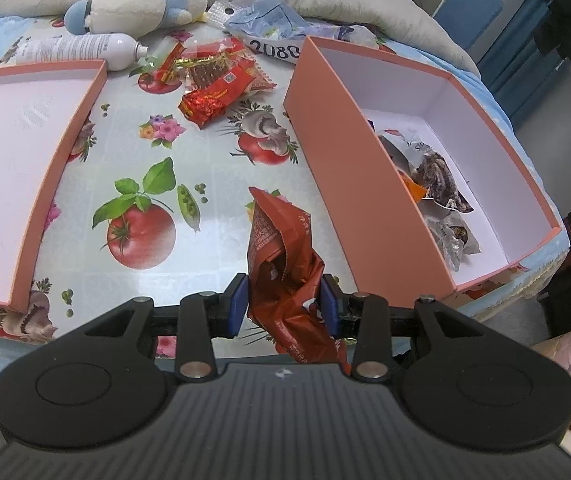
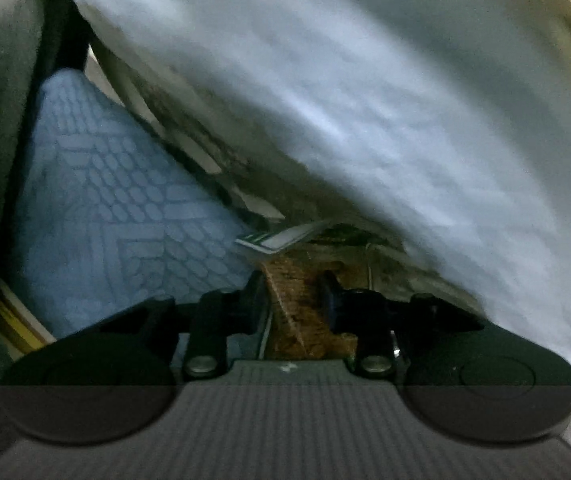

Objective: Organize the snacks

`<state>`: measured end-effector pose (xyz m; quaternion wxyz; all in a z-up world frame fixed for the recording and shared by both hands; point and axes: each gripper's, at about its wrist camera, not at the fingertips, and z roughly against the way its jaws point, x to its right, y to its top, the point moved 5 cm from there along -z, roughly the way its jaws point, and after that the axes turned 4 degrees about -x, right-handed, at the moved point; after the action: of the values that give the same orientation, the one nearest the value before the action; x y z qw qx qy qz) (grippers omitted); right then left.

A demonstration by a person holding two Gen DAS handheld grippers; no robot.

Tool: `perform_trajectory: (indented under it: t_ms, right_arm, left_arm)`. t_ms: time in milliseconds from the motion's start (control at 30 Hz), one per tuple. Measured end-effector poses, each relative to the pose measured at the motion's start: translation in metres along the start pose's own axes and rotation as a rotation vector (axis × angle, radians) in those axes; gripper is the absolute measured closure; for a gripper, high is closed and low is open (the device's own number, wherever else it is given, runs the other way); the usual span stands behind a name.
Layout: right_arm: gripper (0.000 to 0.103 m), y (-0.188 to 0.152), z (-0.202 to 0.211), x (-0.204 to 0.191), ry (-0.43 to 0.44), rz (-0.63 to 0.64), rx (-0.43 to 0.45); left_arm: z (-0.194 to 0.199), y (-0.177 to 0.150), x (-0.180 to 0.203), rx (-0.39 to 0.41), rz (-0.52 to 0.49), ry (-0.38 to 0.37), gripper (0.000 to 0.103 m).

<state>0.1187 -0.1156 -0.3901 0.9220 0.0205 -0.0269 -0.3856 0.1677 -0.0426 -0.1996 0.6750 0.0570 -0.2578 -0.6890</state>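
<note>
My left gripper (image 1: 285, 304) is shut on a crumpled red-brown snack packet (image 1: 281, 248), held just above the tablecloth beside the left wall of a deep pink box (image 1: 345, 152). Several grey and brown snack packets (image 1: 437, 184) lie inside that box. A pile of red snack packets (image 1: 213, 80) sits farther back on the cloth. In the right wrist view my right gripper (image 2: 291, 296) points down off the table, shut on a brown textured packet (image 2: 301, 308) with a white and green end (image 2: 281, 240).
A shallow pink lid (image 1: 69, 128) lies at the left. A white spray bottle (image 1: 81, 50), a plush toy (image 1: 137, 4) and a pale blue bag (image 1: 273, 16) lie at the back. Below the right gripper are a blue patterned mat (image 2: 117, 208) and a hanging white cloth (image 2: 365, 100).
</note>
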Motion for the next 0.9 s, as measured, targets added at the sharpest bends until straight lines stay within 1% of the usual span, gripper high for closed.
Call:
perform_trajectory:
  t_ms: [100,267,333,433,533,567,600,667,767,900]
  right_arm:
    - [0.073,-0.003,0.021,0.0,0.015,-0.023,0.052]
    - [0.074,-0.014,0.066,-0.002,0.106,-0.087,0.15]
    - [0.075,-0.018,0.086,-0.006,0.123,-0.093,0.198]
    - [0.075,-0.025,0.117,-0.011,0.148,-0.133,0.272]
    - [0.075,-0.029,0.151,-0.012,0.136,-0.173,0.357]
    - [0.075,-0.031,0.164,-0.009,0.132,-0.193,0.383]
    - [0.075,-0.034,0.185,0.0,0.134,-0.218,0.414]
    - [0.075,-0.037,0.209,0.005,0.132,-0.254,0.469]
    - [0.075,-0.044,0.223,0.008,0.112,-0.294,0.535]
    - [0.075,-0.05,0.256,0.024,0.073,-0.361,0.621]
  left_arm:
    - [0.005,0.002,0.0,0.008,-0.01,0.009,0.06]
    - [0.015,0.002,-0.003,0.021,-0.015,0.019,0.06]
    - [0.017,0.001,-0.005,0.021,-0.014,0.024,0.06]
    - [0.022,-0.001,-0.008,0.022,-0.018,0.033,0.06]
    - [0.03,-0.002,-0.01,0.033,-0.021,0.043,0.06]
    - [0.033,-0.001,-0.011,0.038,-0.021,0.045,0.06]
    - [0.036,0.0,-0.011,0.045,-0.022,0.048,0.06]
    - [0.044,0.002,-0.011,0.061,-0.025,0.051,0.06]
    - [0.055,0.007,-0.008,0.084,-0.034,0.047,0.06]
    - [0.062,0.013,0.004,0.102,-0.059,0.027,0.06]
